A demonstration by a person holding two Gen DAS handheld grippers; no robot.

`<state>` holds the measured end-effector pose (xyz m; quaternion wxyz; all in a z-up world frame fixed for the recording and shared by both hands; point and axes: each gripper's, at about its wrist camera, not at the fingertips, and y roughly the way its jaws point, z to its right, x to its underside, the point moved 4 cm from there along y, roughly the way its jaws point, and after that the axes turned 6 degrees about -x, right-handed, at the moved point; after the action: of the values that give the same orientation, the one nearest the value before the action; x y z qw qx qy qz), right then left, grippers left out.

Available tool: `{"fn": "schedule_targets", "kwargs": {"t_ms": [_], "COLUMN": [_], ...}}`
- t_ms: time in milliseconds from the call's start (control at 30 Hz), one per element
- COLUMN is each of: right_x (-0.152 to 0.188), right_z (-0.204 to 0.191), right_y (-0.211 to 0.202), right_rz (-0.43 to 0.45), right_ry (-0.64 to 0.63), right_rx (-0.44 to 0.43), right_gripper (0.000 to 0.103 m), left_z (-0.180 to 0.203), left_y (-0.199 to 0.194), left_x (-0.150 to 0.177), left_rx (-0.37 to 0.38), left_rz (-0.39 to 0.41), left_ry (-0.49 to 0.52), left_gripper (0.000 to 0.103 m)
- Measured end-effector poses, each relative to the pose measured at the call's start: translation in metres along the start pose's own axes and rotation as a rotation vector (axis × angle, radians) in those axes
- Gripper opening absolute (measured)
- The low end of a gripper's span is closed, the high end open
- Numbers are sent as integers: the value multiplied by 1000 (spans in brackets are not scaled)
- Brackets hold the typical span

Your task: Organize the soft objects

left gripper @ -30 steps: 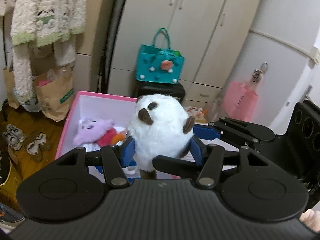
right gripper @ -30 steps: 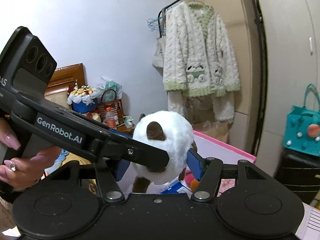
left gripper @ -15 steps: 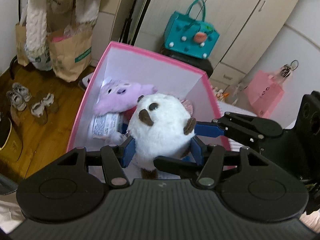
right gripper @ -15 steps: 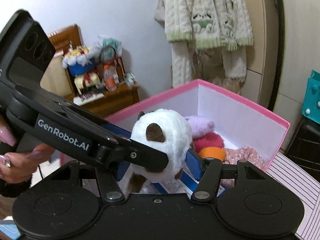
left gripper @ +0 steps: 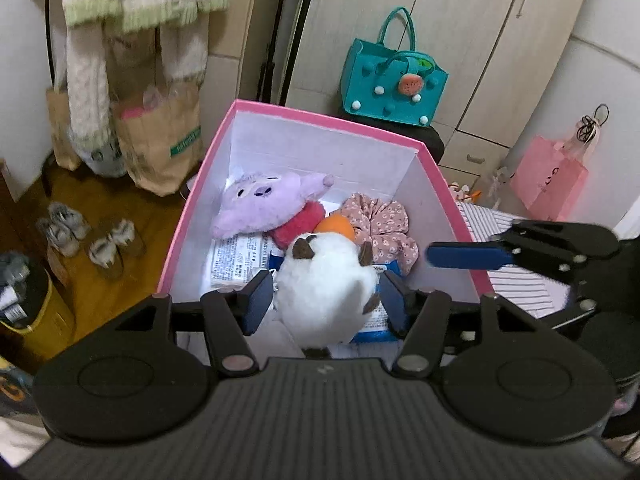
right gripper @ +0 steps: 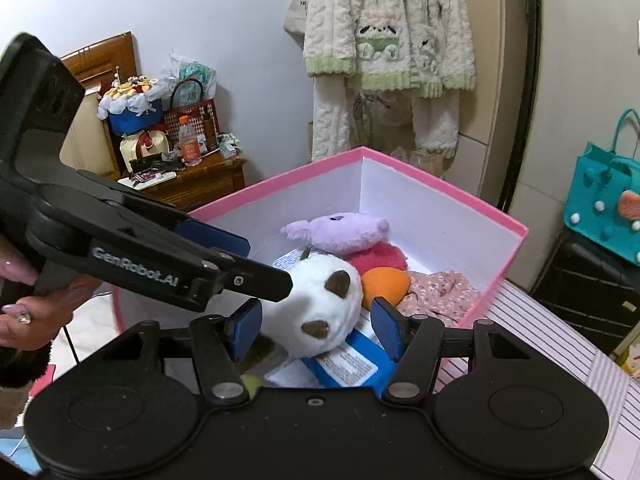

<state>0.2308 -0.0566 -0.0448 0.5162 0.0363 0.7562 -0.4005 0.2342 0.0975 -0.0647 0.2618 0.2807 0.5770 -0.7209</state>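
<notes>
White plush toy (left gripper: pixel 326 284), round-bodied with brown ear patches, lying inside the pink storage box (left gripper: pixel 320 118) directly ahead of and between the blue pads of the left gripper (left gripper: pixel 325 300); its body is nearly spherical, so no clear long axis can be read, though the head end points away from the gripper toward the far wall of the box. In the left wrist view the left pad sits just beside the fur with a thin gap showing, and the right pad stands apart from it, so the left gripper appears released, half spread around the toy rather than clamping it. In the right wrist view the right gripper (right gripper: pixel 316 330) likewise straddles the toy, both pads apart from the fur, jaws standing loose and holding nothing; the left gripper's finger crosses above the toy from the left. The toy rests on a blue and white packet (right gripper: pixel 344 362), near side of the box, with a purple plush (left gripper: pixel 264 204), an orange ball (left gripper: pixel 336 225) and a floral fabric piece (left gripper: pixel 380 224) further ahead. Both grippers are about equally near; judged from this, the deposit looks complete and the coming move is a withdrawal back and up, clear of the box rim
</notes>
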Motion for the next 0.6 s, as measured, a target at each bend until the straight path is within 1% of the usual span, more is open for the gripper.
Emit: {"fn": "schedule_targets", "kwargs": {"t_ms": [67, 167, 300, 367, 433, 500, 600], "right_x": [2, 3, -2, -3, -2, 0, 4], "right_z": [-3, -5, -7, -8, -6, -1, 4], "right_y": [-10, -22, -35, -42, -51, -63, -80], "right_rz": [6, 12, 16, 16, 12, 10, 19], "right_ry": [3, 24, 108, 117, 128, 168, 203], "right_rx": [9, 23, 1, 23, 52, 73, 100], "right_gripper": [65, 66, 66, 68, 68, 69, 71], "left_z": [2, 6, 14, 18, 22, 25, 31], "left_y": [-5, -15, -29, -36, -46, -58, -75], "left_x": [3, 4, 5, 3, 0, -3, -5], "left_rx": [-18, -15, -16, -9, -1, -9, -29], "left_rz": [7, 12, 17, 14, 22, 41, 58], "left_ry": [18, 36, 75, 76, 78, 92, 128], "left_gripper": [59, 60, 60, 62, 68, 69, 74]}}
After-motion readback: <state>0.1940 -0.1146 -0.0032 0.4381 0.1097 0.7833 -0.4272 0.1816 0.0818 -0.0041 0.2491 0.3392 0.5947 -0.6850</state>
